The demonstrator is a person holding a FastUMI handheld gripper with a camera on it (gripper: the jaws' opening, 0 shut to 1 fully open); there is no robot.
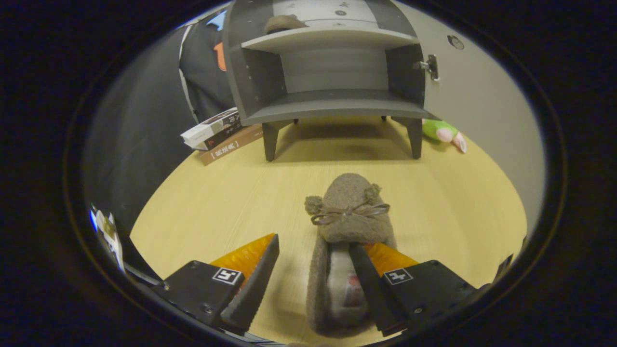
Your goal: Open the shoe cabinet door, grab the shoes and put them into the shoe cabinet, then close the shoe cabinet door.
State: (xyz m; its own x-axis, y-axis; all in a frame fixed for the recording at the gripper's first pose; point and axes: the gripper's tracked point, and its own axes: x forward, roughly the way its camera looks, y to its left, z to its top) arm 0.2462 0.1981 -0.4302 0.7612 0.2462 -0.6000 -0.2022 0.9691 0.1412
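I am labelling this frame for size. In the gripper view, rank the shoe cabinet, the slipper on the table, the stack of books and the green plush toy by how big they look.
1. shoe cabinet
2. slipper, though nearness to the camera inflates it; one finger of the open hand-held gripper sits inside it
3. stack of books
4. green plush toy, partly hidden

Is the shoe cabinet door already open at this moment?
Yes: the door is swung aside, showing the shoe cabinet shelves, with one slipper already on the upper shelf.
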